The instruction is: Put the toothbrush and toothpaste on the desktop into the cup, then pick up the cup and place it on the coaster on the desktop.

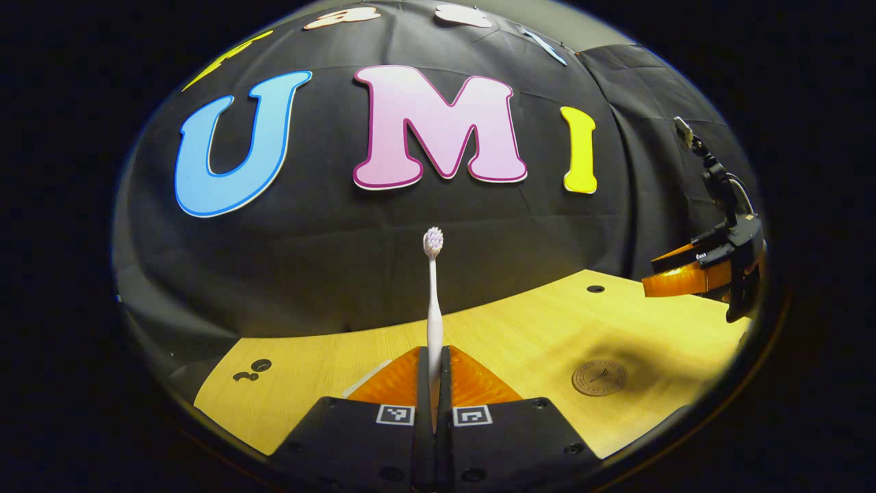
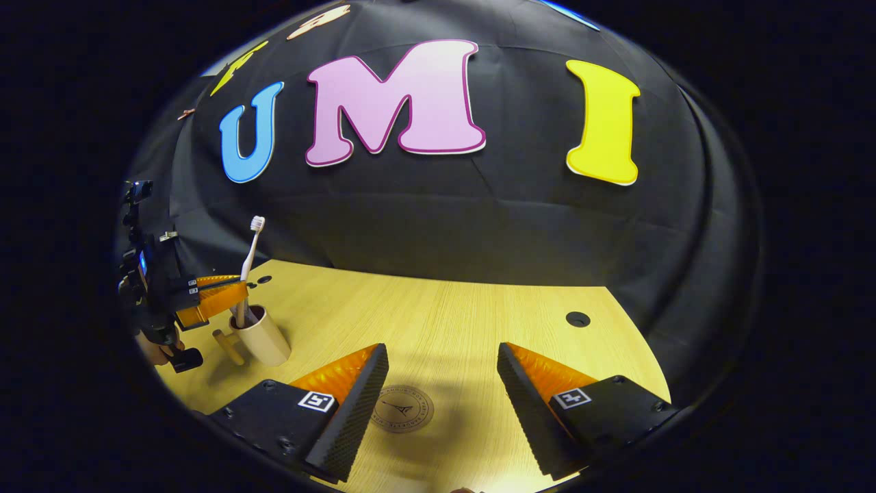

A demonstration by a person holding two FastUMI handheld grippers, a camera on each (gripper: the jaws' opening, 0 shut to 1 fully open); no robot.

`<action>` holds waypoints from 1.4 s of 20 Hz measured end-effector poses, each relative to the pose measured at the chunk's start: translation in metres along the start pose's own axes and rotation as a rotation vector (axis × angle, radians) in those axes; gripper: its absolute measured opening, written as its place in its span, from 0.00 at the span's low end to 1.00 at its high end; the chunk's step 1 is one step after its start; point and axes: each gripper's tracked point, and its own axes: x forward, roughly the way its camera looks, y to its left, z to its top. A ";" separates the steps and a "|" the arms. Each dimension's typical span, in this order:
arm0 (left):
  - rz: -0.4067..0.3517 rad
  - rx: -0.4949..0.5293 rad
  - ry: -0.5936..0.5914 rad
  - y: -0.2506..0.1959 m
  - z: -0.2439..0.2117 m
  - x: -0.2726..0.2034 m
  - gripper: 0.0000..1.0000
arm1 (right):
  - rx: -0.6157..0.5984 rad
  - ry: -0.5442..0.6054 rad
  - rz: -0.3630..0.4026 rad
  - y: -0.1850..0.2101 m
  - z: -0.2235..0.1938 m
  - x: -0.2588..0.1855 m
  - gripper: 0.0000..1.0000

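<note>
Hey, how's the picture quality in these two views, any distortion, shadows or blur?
Left gripper view: fisheye bows the desktop edge; a soft shadow lies by the coaster; toothbrush sharp. Right gripper view: same bowing, a shadow over the coaster, cup small but clear.

Desktop (image 2: 445,322) bare across centre, open to a gripper from 12 to 3 o'clock. Coaster (image 2: 403,409) lies flat at 6 o'clock, nothing on it, between the spread fingers of the right gripper (image 2: 441,394). At 9 o'clock, cup (image 2: 263,339) with upright toothbrush (image 2: 250,263) and left gripper (image 2: 215,296) block passage.
</note>
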 end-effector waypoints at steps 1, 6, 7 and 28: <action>0.005 0.018 0.000 0.002 -0.003 0.001 0.06 | 0.002 0.005 -0.002 0.000 -0.003 0.000 0.98; -0.012 0.045 0.025 -0.002 -0.019 0.002 0.11 | 0.007 0.029 0.005 0.008 -0.016 0.002 0.98; -0.005 0.051 0.024 0.000 -0.018 0.000 0.15 | 0.004 0.030 0.007 0.009 -0.017 0.001 0.98; 0.033 -0.097 0.480 0.015 -0.064 -0.075 0.99 | 0.044 0.067 -0.067 -0.054 -0.033 -0.046 0.99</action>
